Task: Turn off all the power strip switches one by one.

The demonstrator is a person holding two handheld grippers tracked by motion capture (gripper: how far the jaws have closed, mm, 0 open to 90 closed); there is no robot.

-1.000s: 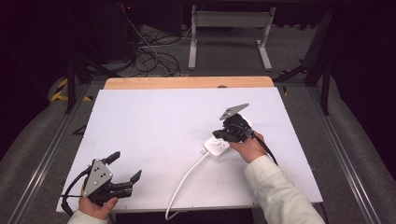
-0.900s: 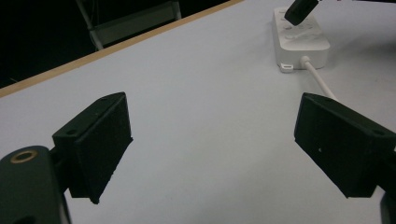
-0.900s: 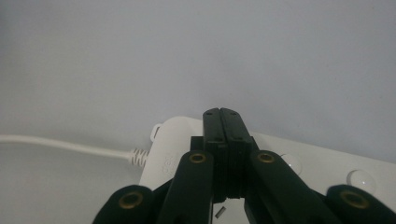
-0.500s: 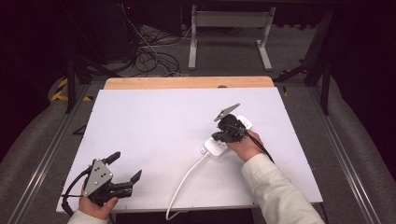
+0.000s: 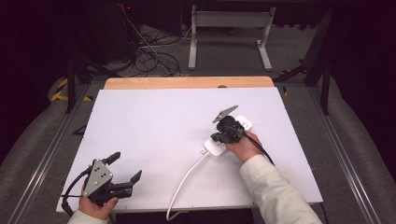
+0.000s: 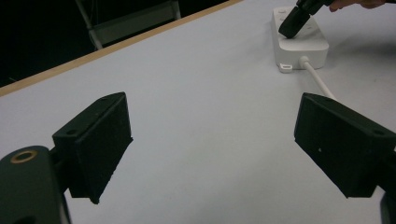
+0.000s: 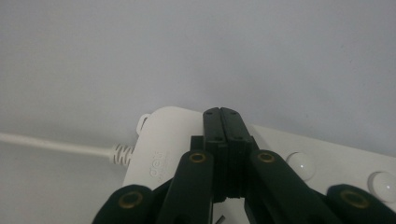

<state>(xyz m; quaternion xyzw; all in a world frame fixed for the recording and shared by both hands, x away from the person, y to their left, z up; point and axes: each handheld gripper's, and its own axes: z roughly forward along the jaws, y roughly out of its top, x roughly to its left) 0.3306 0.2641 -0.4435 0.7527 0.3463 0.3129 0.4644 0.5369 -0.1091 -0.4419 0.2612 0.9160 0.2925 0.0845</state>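
Observation:
A white power strip (image 5: 244,122) lies right of the table's centre, its white cord (image 5: 184,182) running off the near edge. My right gripper (image 5: 218,138) is shut with nothing between its jaws, and its tips are down on the strip's top near the cord end. In the right gripper view the closed jaws (image 7: 222,122) lie over the strip (image 7: 161,140), with round buttons (image 7: 301,166) to their right. My left gripper (image 5: 126,166) is held open at the near left corner. From the left gripper view its wide-open jaws (image 6: 212,135) face the strip (image 6: 306,44) and the right gripper's tip (image 6: 293,22).
The white table top (image 5: 154,126) has a wooden strip (image 5: 187,82) along its far edge. Beyond it stand a metal frame (image 5: 229,35) and loose cables (image 5: 154,60) on the floor. A sleeve (image 5: 275,191) reaches in from the near right.
My right gripper has shifted slightly left along the power strip towards its cord end, staying shut. The left gripper has not moved.

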